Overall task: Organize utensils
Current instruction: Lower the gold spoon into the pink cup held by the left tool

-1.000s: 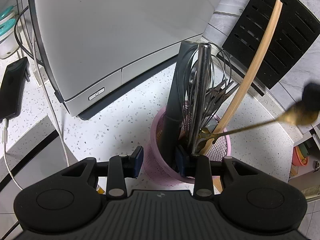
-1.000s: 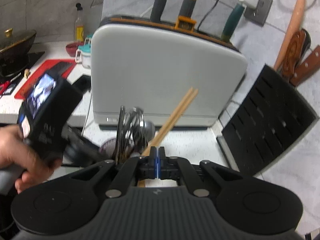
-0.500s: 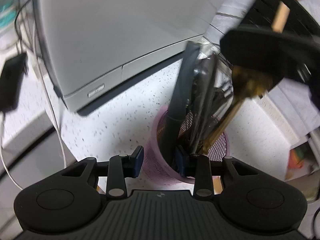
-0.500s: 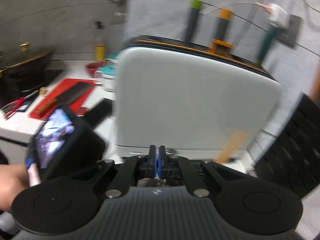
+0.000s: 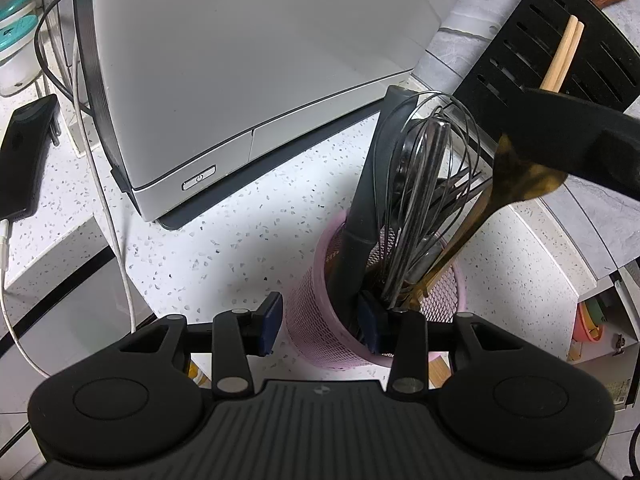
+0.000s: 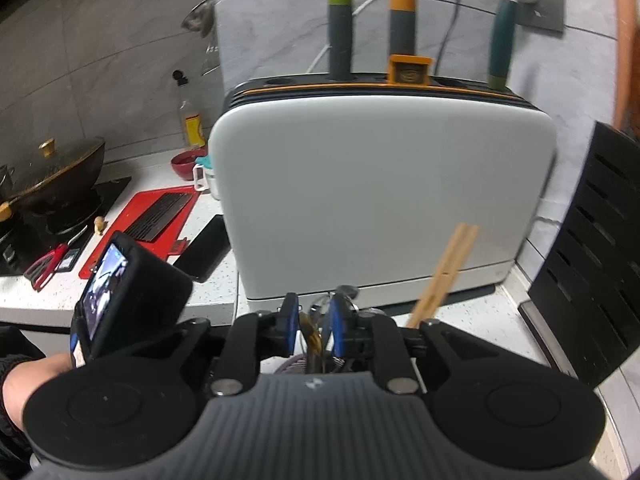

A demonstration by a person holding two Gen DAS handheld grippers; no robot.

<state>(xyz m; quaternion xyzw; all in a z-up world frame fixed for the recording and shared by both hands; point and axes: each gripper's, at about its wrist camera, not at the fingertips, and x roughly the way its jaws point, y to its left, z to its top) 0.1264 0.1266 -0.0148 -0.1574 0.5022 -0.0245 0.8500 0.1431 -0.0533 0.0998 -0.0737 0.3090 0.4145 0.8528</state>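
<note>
A pink mesh utensil holder [image 5: 320, 320] stands on the speckled counter. It holds a wire whisk [image 5: 424, 184], a dark handled tool [image 5: 372, 184], wooden chopsticks [image 5: 560, 60] and a gold spoon [image 5: 516, 184]. My left gripper [image 5: 320, 320] is closed on the holder's near wall, one finger outside and one inside. My right gripper [image 6: 313, 326] is open right above the holder, its pads [image 6: 338, 328] on either side of the gold spoon's top [image 6: 311, 334]. The chopsticks [image 6: 444, 276] lean out to the right.
A large grey knife-block appliance [image 6: 380, 200] stands just behind the holder. A black slotted rack [image 5: 560, 40] is at the right. A phone [image 5: 24, 160] with cables lies at the left. A wok [image 6: 52, 176] and a red mat [image 6: 148, 220] are further left.
My right gripper brought the gold spoon over the holder, stood it upright inside, and opened its fingers. The left gripper has kept its hold on the holder.
</note>
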